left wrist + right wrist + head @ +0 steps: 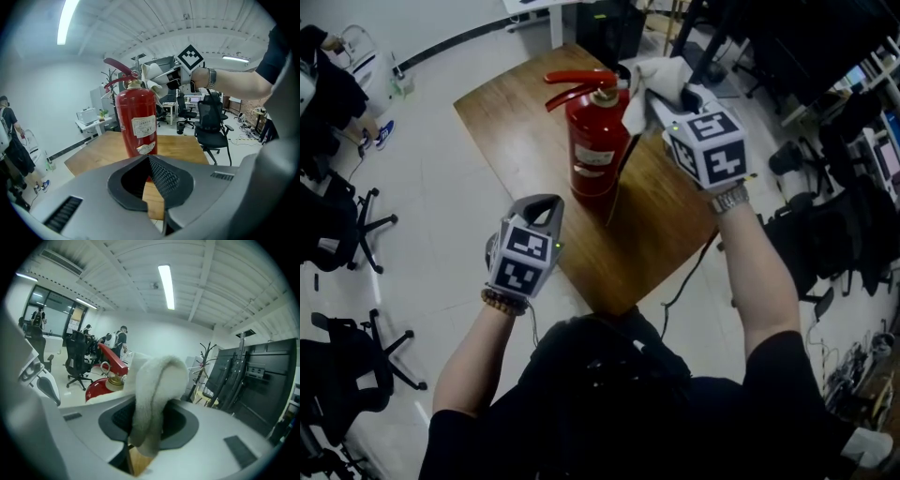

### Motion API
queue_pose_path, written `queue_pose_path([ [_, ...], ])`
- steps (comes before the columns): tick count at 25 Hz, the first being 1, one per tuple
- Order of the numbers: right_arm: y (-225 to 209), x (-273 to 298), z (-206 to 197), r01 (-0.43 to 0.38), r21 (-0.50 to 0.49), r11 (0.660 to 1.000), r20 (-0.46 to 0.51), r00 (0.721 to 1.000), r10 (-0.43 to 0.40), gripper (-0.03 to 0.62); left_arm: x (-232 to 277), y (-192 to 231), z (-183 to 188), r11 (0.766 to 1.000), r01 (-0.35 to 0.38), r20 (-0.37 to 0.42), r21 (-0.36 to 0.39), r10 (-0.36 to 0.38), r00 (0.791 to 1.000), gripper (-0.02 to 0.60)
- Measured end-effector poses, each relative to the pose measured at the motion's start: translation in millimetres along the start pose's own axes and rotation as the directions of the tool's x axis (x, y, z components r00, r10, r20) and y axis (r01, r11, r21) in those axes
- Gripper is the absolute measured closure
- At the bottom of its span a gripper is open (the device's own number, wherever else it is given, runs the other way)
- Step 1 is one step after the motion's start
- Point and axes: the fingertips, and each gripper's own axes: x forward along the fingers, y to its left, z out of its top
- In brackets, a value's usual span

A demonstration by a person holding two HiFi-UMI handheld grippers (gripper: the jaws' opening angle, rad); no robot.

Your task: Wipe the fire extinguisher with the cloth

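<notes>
- Right gripper (145, 427): jaws partly closed and clamped on 1 white fleecy cloth (152, 390). The cloth bulges out ahead of the jaws, so a soft pad meets the metal rather than hard tips.
- Left gripper (149, 163): jaws fully together with nothing between them. It hovers in front of the cylinder and apart from it, probably ready to steady it.
- Red fire extinguisher (595, 150): upright on the wooden table (506, 122), with 1 label facing the person.
- Red lever (577, 89): the cloth sits beside it at the valve, likely touching, though contact is unclear.
- Black hose (617, 183): hangs down the cylinder's right side.
- Judgement: wiping is at the head, and the body below is not yet covered.
</notes>
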Motion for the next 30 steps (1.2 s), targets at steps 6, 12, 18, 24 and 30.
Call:
queue_pose_path([
  [6, -13.0, 5.4, -21.8, -0.058, 0.015, 0.998, 0.009, 0.998, 0.058, 0.474, 15.0, -9.9, 1.2, 0.999, -0.042, -0.035, -0.028, 0.041, 0.999, 0.581],
  [12, -20.0, 18.6, -39.8, -0.13, 0.025, 0.991, 0.032, 0.991, 0.13, 0.474, 31.0, -18.9, 1.0, 0.995, -0.087, -0.081, -0.051, 0.083, 0.993, 0.581],
  [18, -20.0, 29.5, -71.8, -0.186, 0.058, 0.981, 0.006, 0.982, 0.186, 0.474, 43.6, -26.1, 7.2, 0.99, -0.119, -0.099, -0.07, 0.112, 0.989, 0.581],
  [24, -16.8, 47.2, -105.6, -0.24, 0.088, 0.967, -0.027, 0.97, 0.243, 0.473, 58.8, -33.1, 7.7, 0.986, -0.145, -0.126, -0.084, 0.134, 0.983, 0.581],
  [30, -6.7, 66.9, -137.7, -0.294, 0.118, 0.949, -0.055, 0.952, 0.302, 0.474, 68.3, -35.7, 5.9, 0.978, -0.179, -0.153, -0.104, 0.162, 0.975, 0.581],
])
